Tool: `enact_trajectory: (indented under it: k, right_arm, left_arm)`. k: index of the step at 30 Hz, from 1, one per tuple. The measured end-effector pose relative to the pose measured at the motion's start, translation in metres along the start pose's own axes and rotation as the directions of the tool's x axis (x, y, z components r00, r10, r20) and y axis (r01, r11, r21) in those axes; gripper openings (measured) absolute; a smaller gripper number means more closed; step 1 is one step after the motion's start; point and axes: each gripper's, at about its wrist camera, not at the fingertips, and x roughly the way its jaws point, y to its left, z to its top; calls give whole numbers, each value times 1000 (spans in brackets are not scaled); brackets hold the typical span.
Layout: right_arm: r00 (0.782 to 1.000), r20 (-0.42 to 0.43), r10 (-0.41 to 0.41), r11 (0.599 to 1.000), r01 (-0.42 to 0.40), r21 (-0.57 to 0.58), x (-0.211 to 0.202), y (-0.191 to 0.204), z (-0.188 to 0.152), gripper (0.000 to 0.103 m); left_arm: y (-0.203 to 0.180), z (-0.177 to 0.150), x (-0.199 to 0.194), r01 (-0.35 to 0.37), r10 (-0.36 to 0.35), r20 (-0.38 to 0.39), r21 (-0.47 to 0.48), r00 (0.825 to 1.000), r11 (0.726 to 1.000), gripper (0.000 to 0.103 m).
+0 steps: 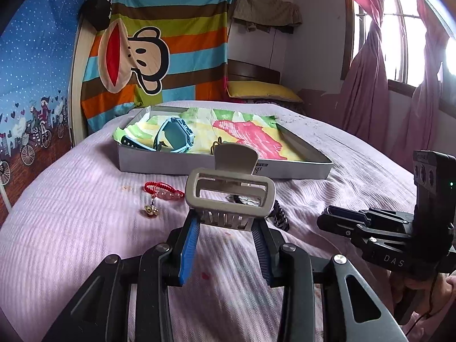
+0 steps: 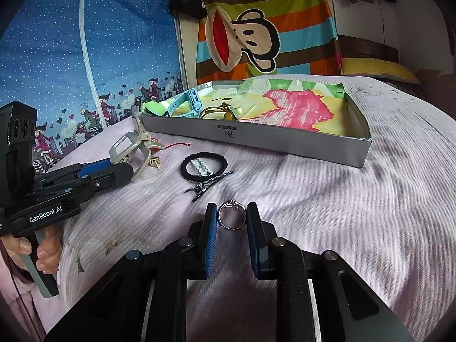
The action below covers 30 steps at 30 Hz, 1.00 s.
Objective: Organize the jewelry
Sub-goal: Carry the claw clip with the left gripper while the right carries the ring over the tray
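Your left claw [image 1: 228,223] grips the grey hair claw clip [image 1: 229,196] at frame centre, short of the grey tray [image 1: 228,168]; your right claw [image 2: 232,219] pinches the silver ring [image 2: 231,213] above the bed. Next, carry both over the tray rim and release.

"GenRobot.AI" on the left tongs [image 2: 125,168]; "DAS" on the right tongs [image 1: 327,218].

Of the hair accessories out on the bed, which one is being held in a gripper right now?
The beige claw clip, clamped in the left gripper. The black hair tie and the slim black clip lie loose on the bedspread, untouched.
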Motion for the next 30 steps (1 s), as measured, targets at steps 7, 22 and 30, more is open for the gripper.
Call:
enact_trajectory:
  k: [7, 22, 30]
  right_arm:
    - [999, 40, 27, 999, -28, 16, -1, -1, 23, 18]
    - [999, 36, -1, 999, 0, 43, 55, -29, 107, 18]
    - [999, -41, -30, 999, 30, 20, 85, -30, 114, 18]
  left_arm:
    - [2, 34, 12, -6, 5, -12, -19, 1000, 1000, 35]
    - [23, 102, 89, -34, 31, -181, -13, 983, 999, 35]
    - [26, 106, 108, -24, 6, -287, -56, 958, 998, 35]
